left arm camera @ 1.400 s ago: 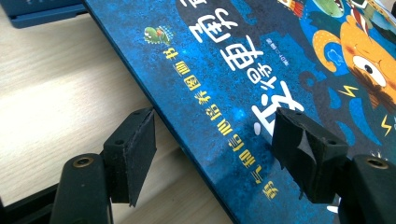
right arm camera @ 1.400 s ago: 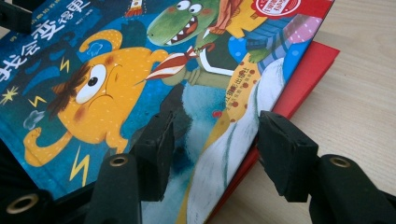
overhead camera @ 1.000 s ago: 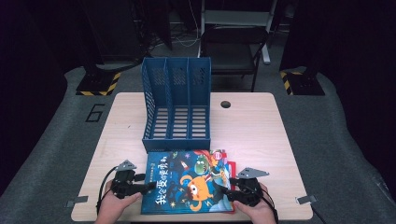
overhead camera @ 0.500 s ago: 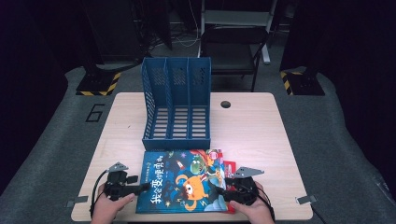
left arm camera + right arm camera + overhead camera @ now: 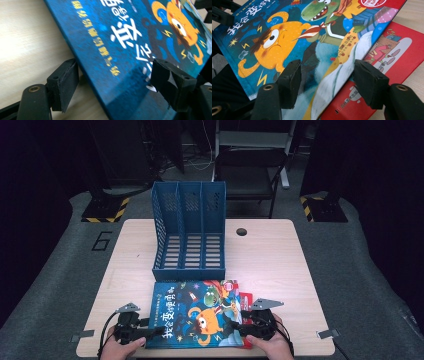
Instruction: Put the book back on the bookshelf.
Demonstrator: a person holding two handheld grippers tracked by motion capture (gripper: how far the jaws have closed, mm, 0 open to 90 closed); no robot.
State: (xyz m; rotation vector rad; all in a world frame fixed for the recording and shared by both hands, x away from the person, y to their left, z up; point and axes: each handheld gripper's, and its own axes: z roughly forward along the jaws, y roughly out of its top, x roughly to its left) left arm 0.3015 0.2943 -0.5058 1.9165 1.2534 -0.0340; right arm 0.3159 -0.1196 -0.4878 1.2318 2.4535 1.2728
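A blue picture book [image 5: 197, 312] with an orange monster on its cover lies at the table's near edge, on top of a red book [image 5: 246, 301]. My left gripper [image 5: 149, 331] is at the blue book's left edge, open. In the left gripper view its jaws straddle that edge of the blue book [image 5: 130, 47], one over the table and one over the cover. My right gripper [image 5: 237, 327] is open at the book's right side. In the right gripper view, one jaw is over the blue book [image 5: 294, 32] and the other over the red book [image 5: 404, 50].
A blue three-slot file holder [image 5: 189, 227] stands mid-table just behind the books. The wooden table [image 5: 280, 260] has a cable hole [image 5: 242, 231] near its back. A dark chair [image 5: 250, 170] stands beyond the table. A hand holds each gripper at the near edge.
Both grippers have drawn back toward the near edge. The left one swung out to the left, then came in against the blue book's left edge. The books have barely moved.
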